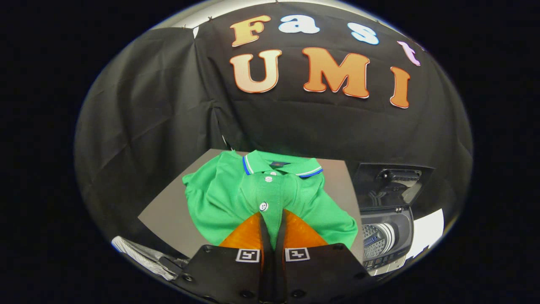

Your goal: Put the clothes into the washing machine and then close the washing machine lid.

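1. Here, the green polo shirt [270, 198] lay bunched on the grey table [168, 215], its collar at twelve o'clock from the fingers.
2. The gripper [272, 219] had its fingers drawn nearly together over the shirt's button placket, a fold of fabric pinched between them.
3. At three o'clock from the shirt stood the washing machine [386, 236], its lid [390, 183] raised and its drum [375, 238] exposed.

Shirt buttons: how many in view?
2 white buttons on the green polo shirt placket: one below the collar, one just ahead of the gripper. More may be hidden.
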Demonstrator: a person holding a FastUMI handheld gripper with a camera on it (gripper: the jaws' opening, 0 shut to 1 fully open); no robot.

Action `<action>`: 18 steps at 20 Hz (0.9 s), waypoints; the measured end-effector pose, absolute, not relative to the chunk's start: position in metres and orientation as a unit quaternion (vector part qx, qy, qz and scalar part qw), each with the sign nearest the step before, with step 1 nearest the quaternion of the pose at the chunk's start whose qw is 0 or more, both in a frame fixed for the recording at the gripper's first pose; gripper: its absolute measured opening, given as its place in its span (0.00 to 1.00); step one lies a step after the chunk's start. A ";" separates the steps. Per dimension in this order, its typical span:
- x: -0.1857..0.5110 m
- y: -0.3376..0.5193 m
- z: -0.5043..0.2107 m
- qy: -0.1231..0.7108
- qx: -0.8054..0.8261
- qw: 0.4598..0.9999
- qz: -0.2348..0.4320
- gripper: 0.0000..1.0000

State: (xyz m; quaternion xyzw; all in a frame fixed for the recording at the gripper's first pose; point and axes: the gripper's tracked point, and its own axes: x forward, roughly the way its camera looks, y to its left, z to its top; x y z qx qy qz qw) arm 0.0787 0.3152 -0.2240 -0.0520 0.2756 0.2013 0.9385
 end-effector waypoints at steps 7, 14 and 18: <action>0.102 0.234 -0.177 0.243 -0.028 0.954 0.171 0.08; 0.126 0.139 -0.162 0.237 -0.017 0.962 0.136 0.08; 0.136 0.088 -0.165 0.241 -0.005 0.964 0.115 0.08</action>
